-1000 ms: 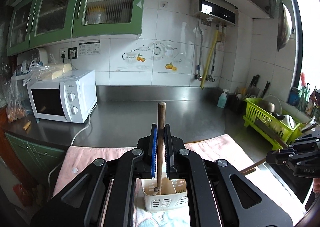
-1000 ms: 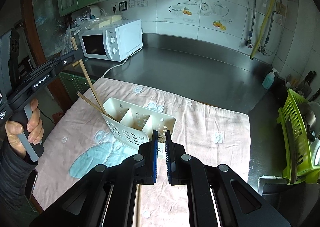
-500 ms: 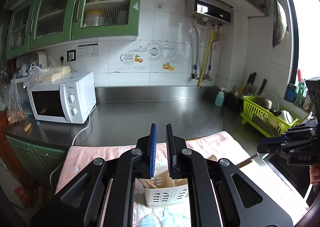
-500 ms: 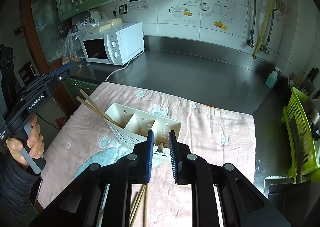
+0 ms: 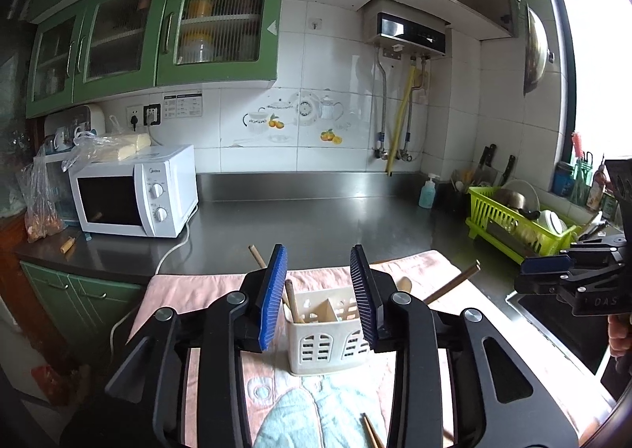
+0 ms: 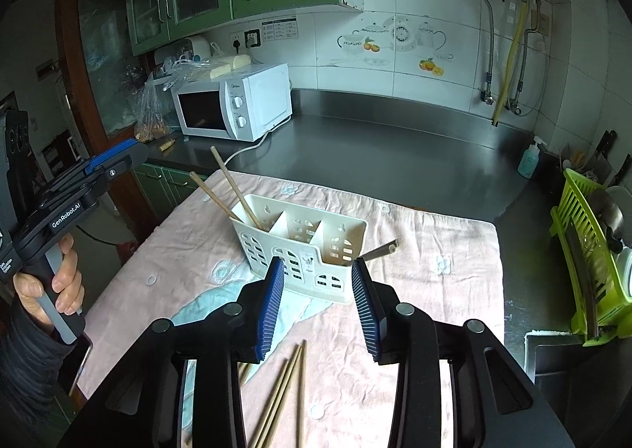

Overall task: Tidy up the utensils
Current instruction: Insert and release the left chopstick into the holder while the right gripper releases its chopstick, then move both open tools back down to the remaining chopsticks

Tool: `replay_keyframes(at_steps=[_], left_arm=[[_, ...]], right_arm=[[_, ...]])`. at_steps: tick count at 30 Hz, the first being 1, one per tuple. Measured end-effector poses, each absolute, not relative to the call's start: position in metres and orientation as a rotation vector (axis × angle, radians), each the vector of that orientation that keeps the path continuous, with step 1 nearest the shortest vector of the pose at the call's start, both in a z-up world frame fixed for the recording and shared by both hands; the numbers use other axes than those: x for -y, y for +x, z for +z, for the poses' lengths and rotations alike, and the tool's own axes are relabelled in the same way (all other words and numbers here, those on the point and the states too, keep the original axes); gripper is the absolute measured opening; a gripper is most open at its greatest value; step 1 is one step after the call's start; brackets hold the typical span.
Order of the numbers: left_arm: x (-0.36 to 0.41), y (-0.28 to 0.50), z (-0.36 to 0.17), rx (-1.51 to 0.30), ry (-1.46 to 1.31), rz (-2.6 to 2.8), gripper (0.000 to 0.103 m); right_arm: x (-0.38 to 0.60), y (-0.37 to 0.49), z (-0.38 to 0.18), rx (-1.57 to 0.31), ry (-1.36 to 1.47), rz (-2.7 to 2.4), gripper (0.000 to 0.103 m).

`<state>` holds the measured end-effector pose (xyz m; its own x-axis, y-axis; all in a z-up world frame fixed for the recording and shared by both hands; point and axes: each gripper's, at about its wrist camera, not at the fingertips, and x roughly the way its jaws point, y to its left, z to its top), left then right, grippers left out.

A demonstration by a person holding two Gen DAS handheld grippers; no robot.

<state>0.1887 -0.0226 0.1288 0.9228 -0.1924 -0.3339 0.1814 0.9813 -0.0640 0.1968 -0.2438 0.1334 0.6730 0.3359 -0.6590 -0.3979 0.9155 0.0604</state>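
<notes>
A white three-compartment caddy (image 6: 300, 242) (image 5: 328, 329) stands on a pink cloth (image 6: 434, 270). Two chopsticks (image 6: 233, 187) (image 5: 292, 302) lean out of its left end compartment. A wooden handle (image 6: 379, 249) (image 5: 454, 282) sticks out of the right end. Several loose chopsticks (image 6: 284, 388) (image 5: 369, 430) lie on the cloth in front. My left gripper (image 5: 319, 252) (image 6: 114, 159) hangs back from the caddy's end, jaws opening, nothing between them. My right gripper (image 6: 318, 262) (image 5: 549, 266) hovers just before the caddy's long side, jaws opening and empty.
A white microwave (image 5: 134, 195) (image 6: 233, 106) stands at the back left of the steel counter. A green dish rack (image 5: 521, 226) (image 6: 592, 258) and a sink (image 5: 553, 325) lie to the right, with a blue soap bottle (image 5: 427, 193) behind.
The left gripper let go of the chopstick, which now stands in the caddy, and drew back. The right gripper also released its utensil and pulled back. Both jaws have widened.
</notes>
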Motion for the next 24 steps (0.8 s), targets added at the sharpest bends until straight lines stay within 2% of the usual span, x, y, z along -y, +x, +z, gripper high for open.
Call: replay_keyframes(at_steps=[4,19,24], left_arm=[[0.022,0.164,0.12,-0.349,-0.024,-0.186,0.042],[0.035,0.088,0.058,-0.416,0.012,-0.172,0.049],[0.034,0.07,0.035,-0.455,-0.002,-0.177,0.051]], right_arm=[[0.242,0.168,0.121,-0.695,-0.106,0.404,0.039],[0.241,0.079,0.043,-0.673,-0.107,0.356,0.051],[0.252,0.059,0.019,-0.685,-0.077,0.311,0.052]])
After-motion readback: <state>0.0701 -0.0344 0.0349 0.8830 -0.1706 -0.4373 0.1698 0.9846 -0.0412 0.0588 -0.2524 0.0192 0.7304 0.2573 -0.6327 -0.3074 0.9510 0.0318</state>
